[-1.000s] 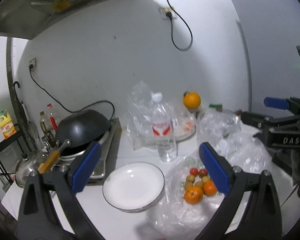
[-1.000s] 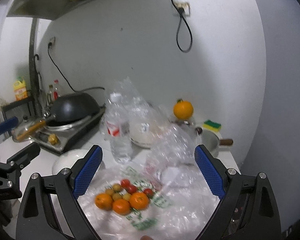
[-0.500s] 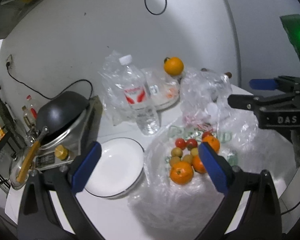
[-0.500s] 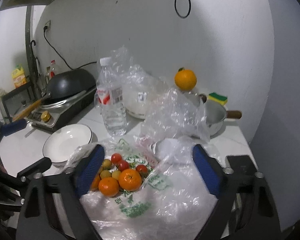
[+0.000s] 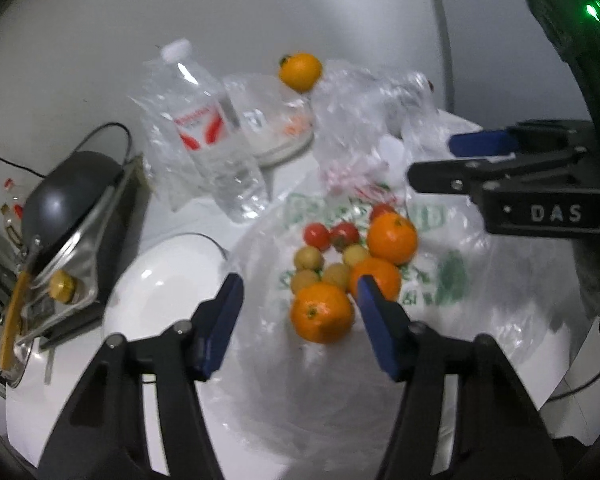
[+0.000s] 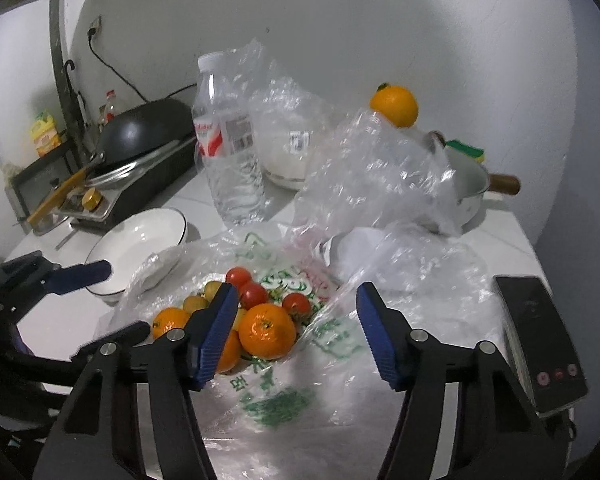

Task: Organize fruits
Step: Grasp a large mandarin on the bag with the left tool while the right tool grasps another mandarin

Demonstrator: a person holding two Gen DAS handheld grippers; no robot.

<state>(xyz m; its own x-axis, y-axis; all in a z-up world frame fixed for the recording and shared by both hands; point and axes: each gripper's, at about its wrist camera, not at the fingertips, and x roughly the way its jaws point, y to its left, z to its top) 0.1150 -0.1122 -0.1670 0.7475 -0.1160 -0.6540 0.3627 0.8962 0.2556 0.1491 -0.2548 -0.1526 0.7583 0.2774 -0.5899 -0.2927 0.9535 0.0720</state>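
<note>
Where the printed plastic bag [image 5: 440, 280] lies spread flat on the white counter [image 6: 48, 320], the fruit sits heaped together on top of it: 3 mandarins, 3 red tomatoes [image 5: 317, 236] and several small yellow-brown fruits [image 5: 309, 258]. The nearest mandarin [image 5: 322, 312] rests at the front of the heap, touching another mandarin [image 5: 376, 278] behind it, and a third mandarin [image 5: 392, 234] lies farther back. The left gripper [image 5: 300, 304] hovers low over the front of the heap with its blue fingers spread apart on either side of the nearest mandarin, gripping nothing. The right gripper [image 6: 294, 316] also stands with its fingers parted and bare, a mandarin [image 6: 266, 332] showing in the gap between them; whether it touches the fruit cannot be told. Just left of the bag sits a white plate [image 5: 160, 280] with a dark rim, its near edge overlapped by plastic. Behind the bag stand a water bottle [image 6: 230, 148] and crumpled clear bags [image 6: 380, 176], with 1 orange [image 6: 394, 105] perched higher up at the back. A black wok [image 6: 140, 132] rests on a stove at far left, and a phone [image 6: 540, 340] lies at the counter's right edge.
</note>
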